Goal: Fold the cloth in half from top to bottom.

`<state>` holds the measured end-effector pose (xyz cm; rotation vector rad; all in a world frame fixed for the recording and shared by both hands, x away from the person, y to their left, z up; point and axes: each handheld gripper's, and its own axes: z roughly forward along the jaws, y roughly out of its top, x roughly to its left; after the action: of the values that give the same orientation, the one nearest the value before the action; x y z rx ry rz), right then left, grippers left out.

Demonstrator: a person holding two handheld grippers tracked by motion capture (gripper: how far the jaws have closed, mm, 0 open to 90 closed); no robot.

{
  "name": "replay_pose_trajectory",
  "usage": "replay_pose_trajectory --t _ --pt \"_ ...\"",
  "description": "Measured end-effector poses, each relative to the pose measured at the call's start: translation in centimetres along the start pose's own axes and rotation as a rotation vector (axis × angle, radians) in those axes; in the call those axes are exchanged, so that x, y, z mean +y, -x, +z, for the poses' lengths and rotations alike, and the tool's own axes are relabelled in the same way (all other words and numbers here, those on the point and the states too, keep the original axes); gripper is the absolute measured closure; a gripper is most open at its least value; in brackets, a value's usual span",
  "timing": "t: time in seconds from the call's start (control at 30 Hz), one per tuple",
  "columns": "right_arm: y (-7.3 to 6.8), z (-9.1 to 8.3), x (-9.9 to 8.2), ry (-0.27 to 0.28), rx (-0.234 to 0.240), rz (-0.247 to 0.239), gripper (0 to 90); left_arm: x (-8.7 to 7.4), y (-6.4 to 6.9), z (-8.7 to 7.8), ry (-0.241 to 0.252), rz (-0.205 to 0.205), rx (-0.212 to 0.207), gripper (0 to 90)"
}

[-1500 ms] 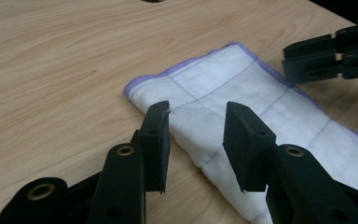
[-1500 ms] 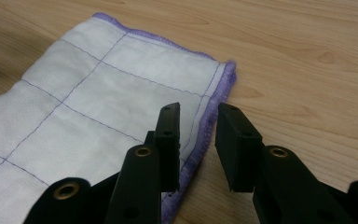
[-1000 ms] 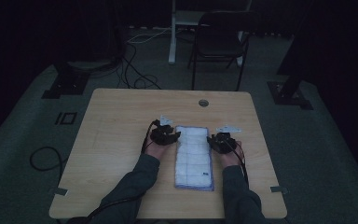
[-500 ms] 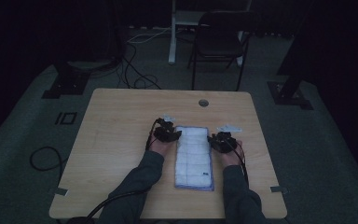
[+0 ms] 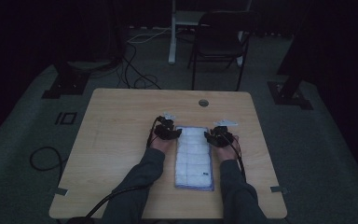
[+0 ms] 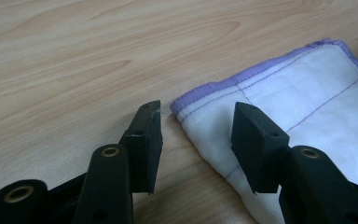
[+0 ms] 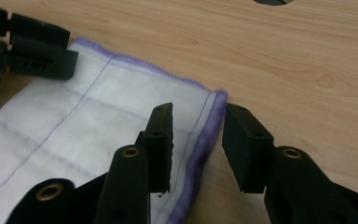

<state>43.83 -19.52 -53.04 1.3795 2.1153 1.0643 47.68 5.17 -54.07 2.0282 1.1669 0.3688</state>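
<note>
The left gripper sits at the far left corner of the folded cloth, which lies flat mid-table. Its jaws have just been opening and stand released astride that corner. The right gripper at the far right corner has likewise been spreading, its jaws loose over the purple hem. Judging by this, a fold has been set down; next, both should withdraw clear of the cloth

High view: fixed overhead, facing forward and down, far off, whole tabletop in frame. Left and right gripper views: each rides its tool, looks along the jaws, close, low over tabletop. All three share the folded cloth's far end.
</note>
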Motion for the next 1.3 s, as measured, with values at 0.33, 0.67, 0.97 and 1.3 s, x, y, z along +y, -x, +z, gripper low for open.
replay_pose_trajectory --t 0.33,0.67,0.97,1.3 --pt "0.2 2.4 1.0 -0.044 -0.011 0.052 51.5 0.5 0.4 0.3 -0.026 0.039 0.021 53.1" --pt "-0.5 3.2 1.1 -0.065 -0.017 0.013 53.3 0.4 1.3 0.4 -0.033 0.053 -0.007 60.3" --pt "-0.7 3.2 1.4 -0.088 0.043 0.024 79.8 0.9 1.4 0.5 -0.069 0.041 -0.043 81.6" --pt "0.2 3.0 1.6 -0.081 0.098 0.087 84.9 1.4 1.6 0.4 -0.090 0.061 -0.020 85.7"
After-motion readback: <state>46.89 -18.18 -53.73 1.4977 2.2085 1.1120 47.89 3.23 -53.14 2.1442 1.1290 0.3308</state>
